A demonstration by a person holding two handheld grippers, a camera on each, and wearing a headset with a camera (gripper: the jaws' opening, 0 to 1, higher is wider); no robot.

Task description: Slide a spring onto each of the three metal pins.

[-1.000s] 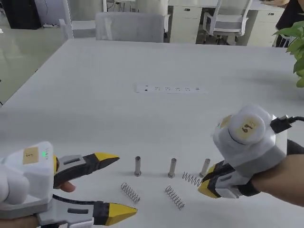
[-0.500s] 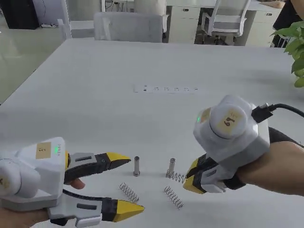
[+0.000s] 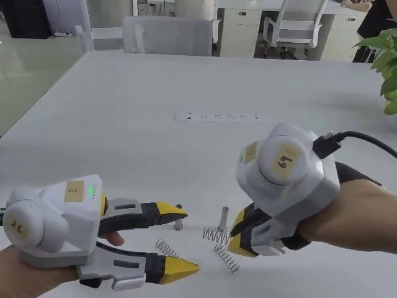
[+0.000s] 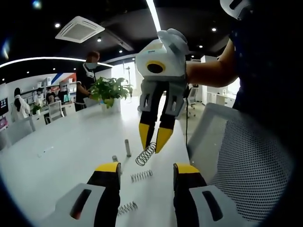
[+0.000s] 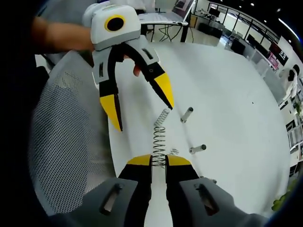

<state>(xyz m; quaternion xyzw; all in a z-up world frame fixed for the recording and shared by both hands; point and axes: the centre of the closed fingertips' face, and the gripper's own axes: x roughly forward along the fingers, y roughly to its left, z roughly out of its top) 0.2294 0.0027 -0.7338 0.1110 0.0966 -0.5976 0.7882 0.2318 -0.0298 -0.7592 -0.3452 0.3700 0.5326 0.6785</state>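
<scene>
My right gripper is shut on one end of a spring, which sticks out leftward just in front of the middle metal pin. In the right gripper view the held spring rises from between the closed yellow tips. The left pin stands partly behind my open left gripper, whose jaws hold nothing. Two loose springs lie on the white table. In the left gripper view the right gripper hangs over the spring near a pin.
A power strip is set into the table further back. Office chairs stand at the far edge and a plant at the right. A grey mesh chair sits near the table's front edge.
My right gripper has carried the spring leftward from beside the right pin to the middle pin, now covering the right pin. My left gripper has edged right, staying open.
</scene>
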